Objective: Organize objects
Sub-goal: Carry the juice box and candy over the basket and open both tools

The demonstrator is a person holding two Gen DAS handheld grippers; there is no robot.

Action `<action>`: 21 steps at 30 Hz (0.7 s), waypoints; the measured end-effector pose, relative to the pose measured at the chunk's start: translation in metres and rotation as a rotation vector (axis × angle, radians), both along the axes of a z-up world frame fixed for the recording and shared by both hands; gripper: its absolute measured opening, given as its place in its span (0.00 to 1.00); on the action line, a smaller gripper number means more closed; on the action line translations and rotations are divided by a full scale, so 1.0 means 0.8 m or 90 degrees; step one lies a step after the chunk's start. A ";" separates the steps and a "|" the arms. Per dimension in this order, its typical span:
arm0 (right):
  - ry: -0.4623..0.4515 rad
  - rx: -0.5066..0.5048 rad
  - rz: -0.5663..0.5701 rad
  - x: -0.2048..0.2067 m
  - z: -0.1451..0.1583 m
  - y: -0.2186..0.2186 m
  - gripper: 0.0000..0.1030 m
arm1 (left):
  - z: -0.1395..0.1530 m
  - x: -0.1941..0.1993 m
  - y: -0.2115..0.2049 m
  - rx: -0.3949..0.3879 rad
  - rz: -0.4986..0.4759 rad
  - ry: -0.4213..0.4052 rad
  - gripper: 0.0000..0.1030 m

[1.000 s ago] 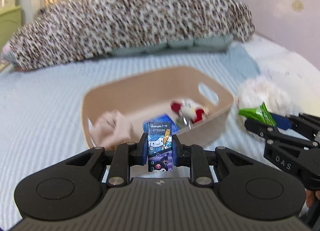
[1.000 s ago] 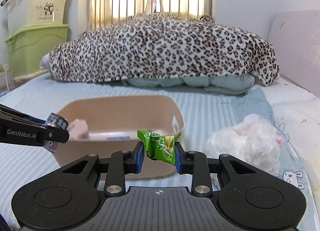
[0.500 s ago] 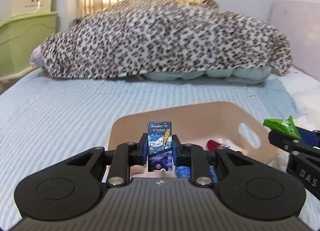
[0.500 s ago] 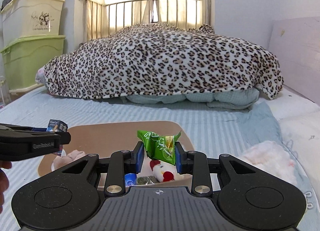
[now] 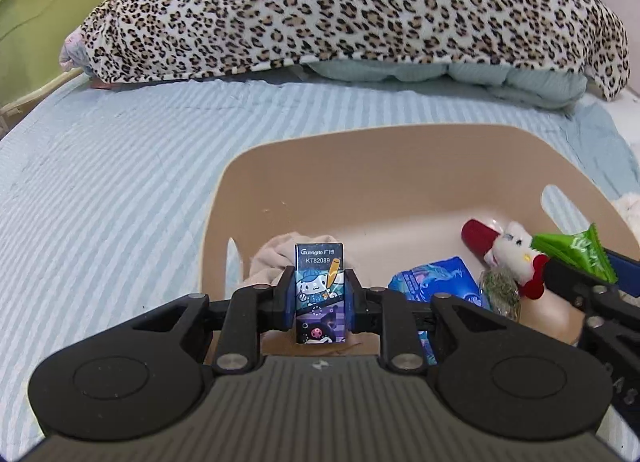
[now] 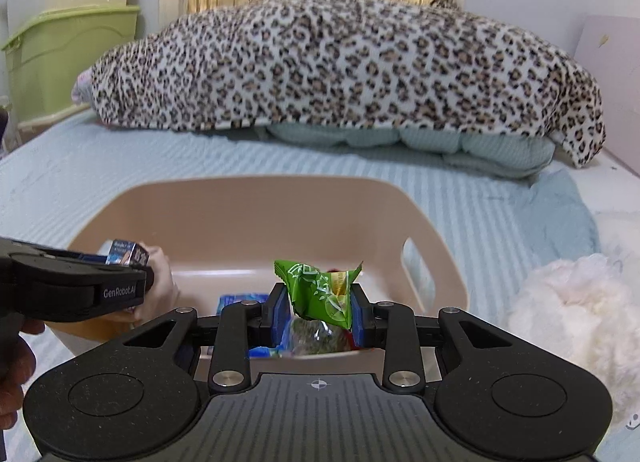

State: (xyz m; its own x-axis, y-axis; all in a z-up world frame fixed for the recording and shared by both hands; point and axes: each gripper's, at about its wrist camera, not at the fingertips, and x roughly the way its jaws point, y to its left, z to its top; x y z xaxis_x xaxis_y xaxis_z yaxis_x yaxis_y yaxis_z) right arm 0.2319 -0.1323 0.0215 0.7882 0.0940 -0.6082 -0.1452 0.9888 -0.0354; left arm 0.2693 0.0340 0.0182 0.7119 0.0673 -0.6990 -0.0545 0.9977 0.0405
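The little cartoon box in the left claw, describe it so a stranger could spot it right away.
On the striped bed, find the beige basket. Above its near left corner the left claw grips a small upright box. Unlike the green packet beside it, it is dark blue with a white cartoon character and printed code.

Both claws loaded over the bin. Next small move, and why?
Probably open the right claw and drop the green snack packet. It already hangs above the beige bin, over the blue pouch and plush toy. The left claw, shut on the small cartoon box, is also over the bin and could release next.
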 end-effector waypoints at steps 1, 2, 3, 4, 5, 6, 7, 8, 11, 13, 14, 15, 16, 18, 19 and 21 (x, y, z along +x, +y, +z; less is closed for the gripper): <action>0.005 0.001 0.000 0.002 -0.002 0.000 0.31 | -0.001 0.000 -0.002 0.005 -0.003 0.003 0.25; 0.007 0.001 -0.001 0.001 -0.003 0.000 0.35 | -0.001 0.000 -0.002 0.009 -0.004 0.004 0.25; 0.007 0.002 -0.002 0.000 -0.003 -0.001 0.39 | -0.001 -0.001 -0.003 0.010 -0.005 0.005 0.25; 0.005 0.003 -0.003 -0.002 -0.001 -0.002 0.48 | 0.001 -0.001 -0.003 0.008 -0.005 0.006 0.26; 0.000 0.004 -0.006 -0.004 0.001 -0.001 0.51 | 0.002 -0.002 -0.002 0.005 -0.003 0.007 0.30; -0.004 0.005 -0.007 -0.006 0.004 -0.002 0.53 | 0.005 -0.003 -0.001 0.003 0.000 0.005 0.37; -0.009 0.007 -0.008 -0.009 0.007 -0.002 0.59 | 0.008 -0.004 -0.001 0.000 0.003 0.003 0.54; -0.013 0.010 -0.010 -0.010 0.011 -0.003 0.65 | 0.012 -0.006 0.000 -0.006 0.006 -0.004 0.64; -0.023 0.020 -0.015 -0.017 0.022 -0.007 0.71 | 0.024 -0.015 0.003 -0.016 0.013 -0.028 0.71; -0.027 0.026 -0.017 -0.021 0.028 -0.008 0.73 | 0.031 -0.019 0.004 -0.020 0.013 -0.027 0.72; -0.029 0.028 -0.017 -0.025 0.031 -0.009 0.75 | 0.034 -0.020 0.005 -0.021 0.013 -0.025 0.72; -0.031 0.030 -0.018 -0.029 0.034 -0.010 0.75 | 0.038 -0.023 0.005 -0.022 0.013 -0.025 0.72; -0.033 0.030 -0.018 -0.032 0.036 -0.010 0.76 | 0.041 -0.026 0.005 -0.022 0.013 -0.028 0.72; -0.037 0.029 -0.018 -0.040 0.042 -0.011 0.76 | 0.049 -0.032 0.006 -0.023 0.013 -0.036 0.72; -0.039 0.028 -0.018 -0.043 0.044 -0.012 0.77 | 0.053 -0.036 0.006 -0.024 0.012 -0.038 0.73; -0.043 0.032 -0.020 -0.051 0.049 -0.014 0.77 | 0.059 -0.043 0.007 -0.027 0.010 -0.040 0.73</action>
